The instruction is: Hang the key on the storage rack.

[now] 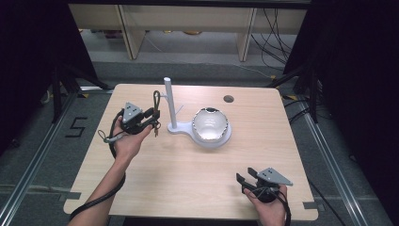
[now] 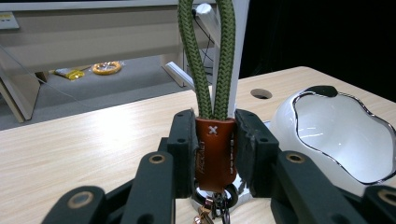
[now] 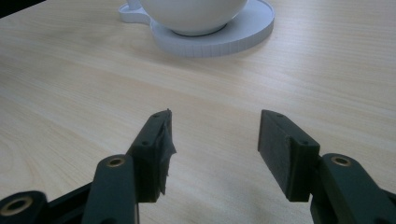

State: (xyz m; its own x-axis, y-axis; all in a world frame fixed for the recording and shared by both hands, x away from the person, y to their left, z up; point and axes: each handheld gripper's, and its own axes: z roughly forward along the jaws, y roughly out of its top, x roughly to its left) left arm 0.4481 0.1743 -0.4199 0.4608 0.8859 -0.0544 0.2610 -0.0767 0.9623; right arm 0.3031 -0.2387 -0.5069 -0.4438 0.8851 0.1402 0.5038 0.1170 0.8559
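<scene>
My left gripper (image 1: 154, 117) is shut on a keychain's brown leather tab (image 2: 215, 151), with metal rings hanging below it. The keychain's green rope loop (image 2: 210, 56) stands up from the tab, close to the side peg of a white post (image 1: 169, 101). I cannot tell whether the loop (image 1: 156, 100) is over the peg. The post rises from a white base (image 1: 181, 128) that carries a white bowl (image 1: 210, 123) with a wavy dark rim. Near the table's front right corner my right gripper (image 1: 243, 179) is open, its jaws (image 3: 214, 135) wide apart above bare wood, pointing towards the bowl (image 3: 191, 11).
The light wooden table (image 1: 188, 179) has a round cable hole (image 1: 228, 99) at the back right. Behind it are the legs of a pale bench and loose cables on a grey floor. Dark curtains flank both sides.
</scene>
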